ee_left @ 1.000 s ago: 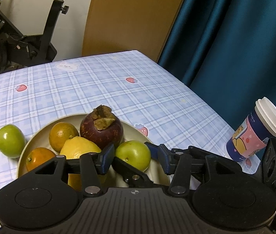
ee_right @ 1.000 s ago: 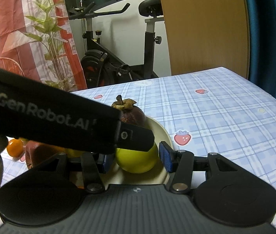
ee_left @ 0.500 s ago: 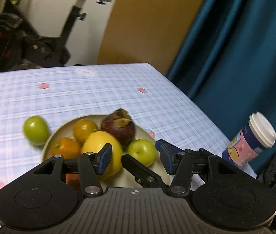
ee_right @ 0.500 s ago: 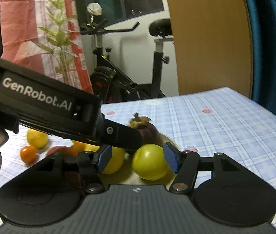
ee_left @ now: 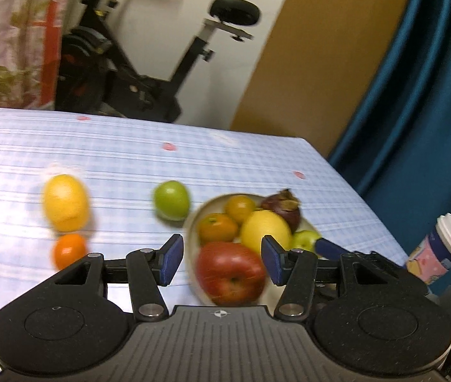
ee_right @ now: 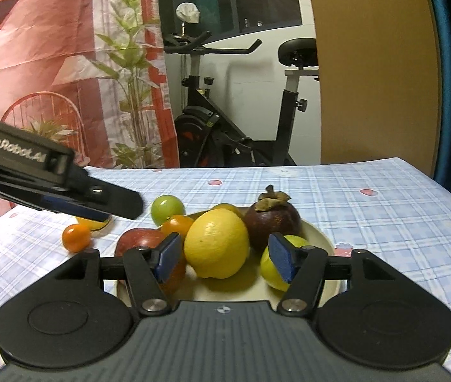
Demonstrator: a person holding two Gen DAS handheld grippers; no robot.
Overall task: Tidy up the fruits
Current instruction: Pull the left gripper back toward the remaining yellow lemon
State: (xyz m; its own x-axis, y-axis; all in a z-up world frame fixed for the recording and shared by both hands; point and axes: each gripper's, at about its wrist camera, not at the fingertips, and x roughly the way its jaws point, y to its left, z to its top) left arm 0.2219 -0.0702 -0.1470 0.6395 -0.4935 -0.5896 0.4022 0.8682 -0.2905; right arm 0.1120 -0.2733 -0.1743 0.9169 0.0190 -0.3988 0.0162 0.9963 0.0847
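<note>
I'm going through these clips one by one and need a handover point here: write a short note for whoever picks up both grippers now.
Left gripper: open, empty.
Right gripper: jaws have just been opening, empty, over the plate.
On the plate: red apple, lemon, mangosteen, two oranges, one green fruit.
Left on the tablecloth: a second lemon, green fruit, small orange.
Paper cup stands to the right of the plate.

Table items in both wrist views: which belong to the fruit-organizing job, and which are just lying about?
Job:
plate
red apple
lemon on plate
mangosteen
loose lemon
loose green fruit
small orange

Lying about:
paper cup
exercise bike
</note>
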